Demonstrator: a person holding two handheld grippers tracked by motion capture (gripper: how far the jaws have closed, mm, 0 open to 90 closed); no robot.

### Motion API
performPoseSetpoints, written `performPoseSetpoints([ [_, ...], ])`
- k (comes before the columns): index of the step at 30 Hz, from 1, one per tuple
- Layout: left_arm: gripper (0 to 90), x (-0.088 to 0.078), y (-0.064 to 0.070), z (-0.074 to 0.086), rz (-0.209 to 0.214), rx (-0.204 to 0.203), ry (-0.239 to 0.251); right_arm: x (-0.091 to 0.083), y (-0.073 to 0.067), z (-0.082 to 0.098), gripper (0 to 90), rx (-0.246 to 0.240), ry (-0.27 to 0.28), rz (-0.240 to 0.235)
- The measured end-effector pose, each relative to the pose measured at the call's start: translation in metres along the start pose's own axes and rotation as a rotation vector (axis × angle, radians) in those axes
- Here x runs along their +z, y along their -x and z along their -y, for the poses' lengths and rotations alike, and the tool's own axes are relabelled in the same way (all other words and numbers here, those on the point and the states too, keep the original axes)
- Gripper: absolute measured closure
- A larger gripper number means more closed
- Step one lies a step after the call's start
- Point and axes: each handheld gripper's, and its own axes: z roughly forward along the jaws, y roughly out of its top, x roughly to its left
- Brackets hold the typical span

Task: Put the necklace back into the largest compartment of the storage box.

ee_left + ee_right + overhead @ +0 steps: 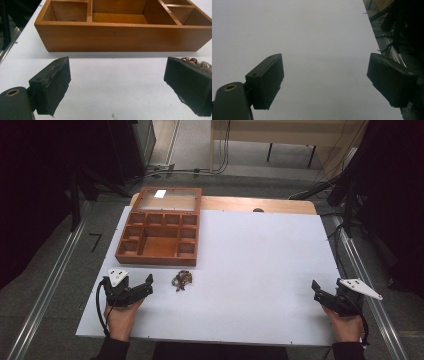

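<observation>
A small tangled heap of brownish beaded jewellery (181, 280) lies on the white table (250, 270), just before the open compartmented wooden box (160, 240). It looks light, limp and snag-prone (pinch its bunched middle). Your left gripper (145, 287) sits beside it, jaws spread and empty; your right gripper (320, 292), far off, likewise.

text: none readable | labels: none | numbers: none

One wooden box (159, 239) and one small bundle of beads (182, 280) are counted on the single white surface (260, 270). Two tongs are seen, left (148, 281) and right (316, 286)
</observation>
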Motion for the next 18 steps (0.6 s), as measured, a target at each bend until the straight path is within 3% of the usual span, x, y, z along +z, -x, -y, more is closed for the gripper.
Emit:
performPoseSetpoints([
  [4, 7.7, -0.0017, 0.0032, 0.0011, 0.004, 0.012, 0.022, 0.0008, 0.0006, 0.0, 12.1, -0.002, -0.005, -0.001],
  [18, 7.7, -0.0006, 0.0111, 0.0032, 0.019, 0.035, 0.022, 0.0005, 0.0014, 0.0001, 12.2, 0.0, -0.004, 0.002],
])
